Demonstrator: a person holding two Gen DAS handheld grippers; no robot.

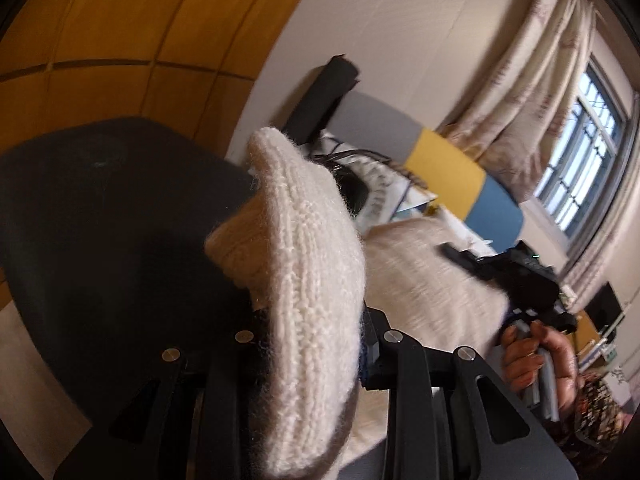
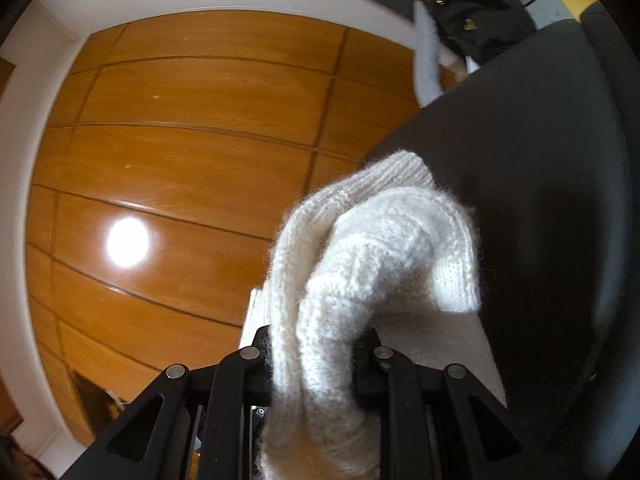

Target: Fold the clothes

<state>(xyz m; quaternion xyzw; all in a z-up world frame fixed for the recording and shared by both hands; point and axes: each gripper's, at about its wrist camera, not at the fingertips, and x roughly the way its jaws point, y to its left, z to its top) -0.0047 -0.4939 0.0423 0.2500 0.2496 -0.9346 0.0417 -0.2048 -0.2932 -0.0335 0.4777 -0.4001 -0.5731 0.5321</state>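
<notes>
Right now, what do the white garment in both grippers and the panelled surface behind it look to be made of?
White garment: chunky knit, probably wool or a wool-like yarn; ribbed stitches and a fuzzy halo of fibres show at its edges. Panelled surface: wood or wood-look laminate, orange-brown with faint grain and dark seams; glossy, since a lamp glare reflects off it.

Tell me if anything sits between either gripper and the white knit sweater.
Nothing does. The left gripper is shut on a fold of the white knit sweater, and the right gripper is shut on another bunch of it; fabric fills both sets of fingers directly.

One knit sweater [image 1: 304, 264], two hand-held grippers, one black bag [image 2: 476, 8].
</notes>
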